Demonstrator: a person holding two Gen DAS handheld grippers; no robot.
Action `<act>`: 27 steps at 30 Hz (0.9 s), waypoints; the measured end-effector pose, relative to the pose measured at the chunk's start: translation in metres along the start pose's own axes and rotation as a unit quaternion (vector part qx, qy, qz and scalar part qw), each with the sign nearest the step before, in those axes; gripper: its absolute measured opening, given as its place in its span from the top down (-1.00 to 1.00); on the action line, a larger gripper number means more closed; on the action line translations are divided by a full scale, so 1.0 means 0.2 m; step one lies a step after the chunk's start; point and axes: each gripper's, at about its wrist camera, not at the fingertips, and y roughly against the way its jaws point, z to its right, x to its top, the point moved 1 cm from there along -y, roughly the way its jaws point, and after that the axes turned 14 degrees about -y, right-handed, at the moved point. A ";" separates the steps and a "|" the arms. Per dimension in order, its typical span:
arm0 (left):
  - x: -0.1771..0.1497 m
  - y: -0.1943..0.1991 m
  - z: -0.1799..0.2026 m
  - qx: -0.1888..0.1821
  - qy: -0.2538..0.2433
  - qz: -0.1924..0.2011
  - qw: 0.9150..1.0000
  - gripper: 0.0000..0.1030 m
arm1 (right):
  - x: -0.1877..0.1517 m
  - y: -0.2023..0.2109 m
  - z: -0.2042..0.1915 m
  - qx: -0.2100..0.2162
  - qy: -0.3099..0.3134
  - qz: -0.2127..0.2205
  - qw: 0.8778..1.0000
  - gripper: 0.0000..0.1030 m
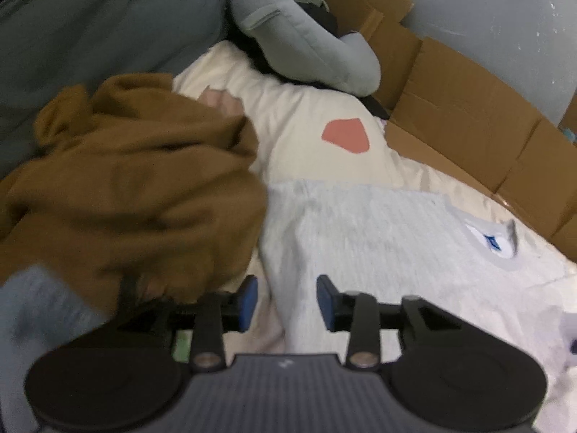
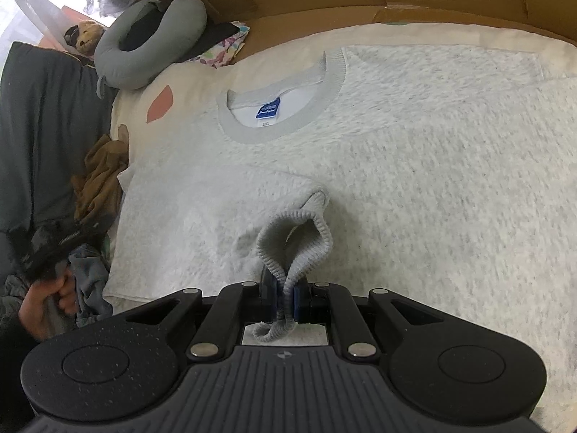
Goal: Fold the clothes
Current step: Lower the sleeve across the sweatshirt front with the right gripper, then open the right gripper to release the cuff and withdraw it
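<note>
A brown garment (image 1: 137, 187) lies bunched at the left, beside the grey sweatshirt (image 2: 396, 166) spread flat on the cream sheet (image 1: 303, 115) with its collar toward the cardboard (image 1: 468, 126). The left gripper (image 1: 287, 301) hovers over the sweatshirt's edge, jaws partly apart and empty. The right gripper (image 2: 285, 297) has its jaws clamped on the ribbed sleeve cuff (image 2: 295, 241), folded over the sweatshirt's chest

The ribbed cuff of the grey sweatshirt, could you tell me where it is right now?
In the right wrist view the ribbed cuff is pinched in the right gripper, low centre, over the grey sweatshirt, below its collar.
</note>
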 end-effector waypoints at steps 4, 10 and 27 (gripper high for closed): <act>-0.08 0.11 -0.02 0.009 0.016 -0.007 1.000 0.13 | 0.01 0.00 0.01 -0.006 -0.001 0.001 1.000 0.81; -0.20 0.26 0.02 -0.002 0.018 -0.018 1.000 0.12 | 0.02 -0.01 0.05 -0.017 -0.008 0.000 1.000 0.71; -0.42 0.19 0.16 0.009 -0.049 -0.049 0.998 0.78 | 0.09 0.02 0.09 -0.003 -0.034 0.023 0.999 0.93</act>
